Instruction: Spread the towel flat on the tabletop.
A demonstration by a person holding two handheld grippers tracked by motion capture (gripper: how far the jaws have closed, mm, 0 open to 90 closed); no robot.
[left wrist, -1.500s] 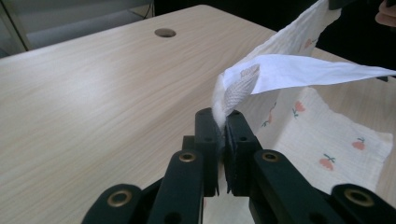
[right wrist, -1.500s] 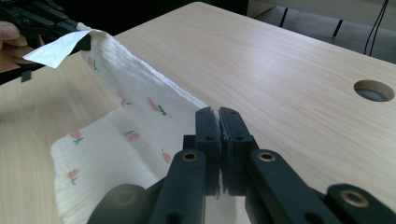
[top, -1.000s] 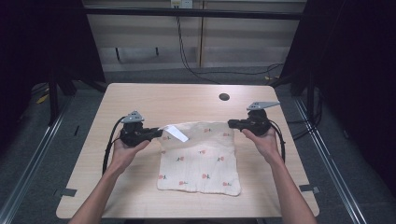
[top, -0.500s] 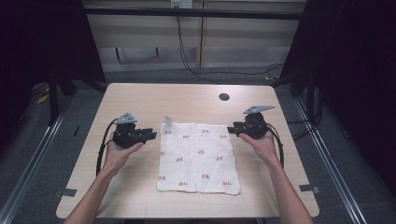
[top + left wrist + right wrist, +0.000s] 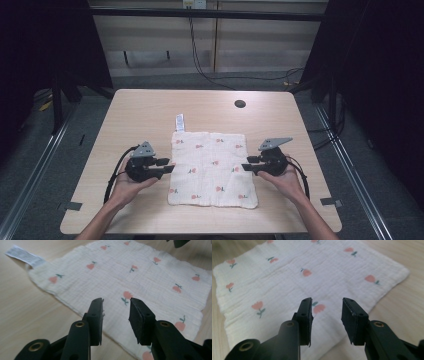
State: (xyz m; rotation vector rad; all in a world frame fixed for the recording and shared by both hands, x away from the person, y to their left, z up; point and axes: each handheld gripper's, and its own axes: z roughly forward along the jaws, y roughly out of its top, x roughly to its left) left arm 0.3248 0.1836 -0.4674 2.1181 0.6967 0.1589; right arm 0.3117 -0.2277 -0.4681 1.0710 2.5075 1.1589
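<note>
Both grippers lower now, cloth (image 5: 212, 167) flat between parted fingers (image 5: 96, 315).

A lab-like recording bay: bare wooden table (image 5: 150, 112), black curtains (image 5: 45, 45), floor rails (image 5: 45, 150), trailing wall cables (image 5: 200, 55).

Light wood-grain surface (image 5: 150, 115), rounded corners, seen from above; dark round hole (image 5: 240, 104) near far right edge. White cloth (image 5: 212, 167) with small pink flower print lies flat at centre, nearer person's side, roughly square, edges slightly uneven. White label (image 5: 180, 122) juts from cloth's far left corner, flat on wood. Grey floor (image 5: 60, 150) surrounds surface on both sides.
</note>
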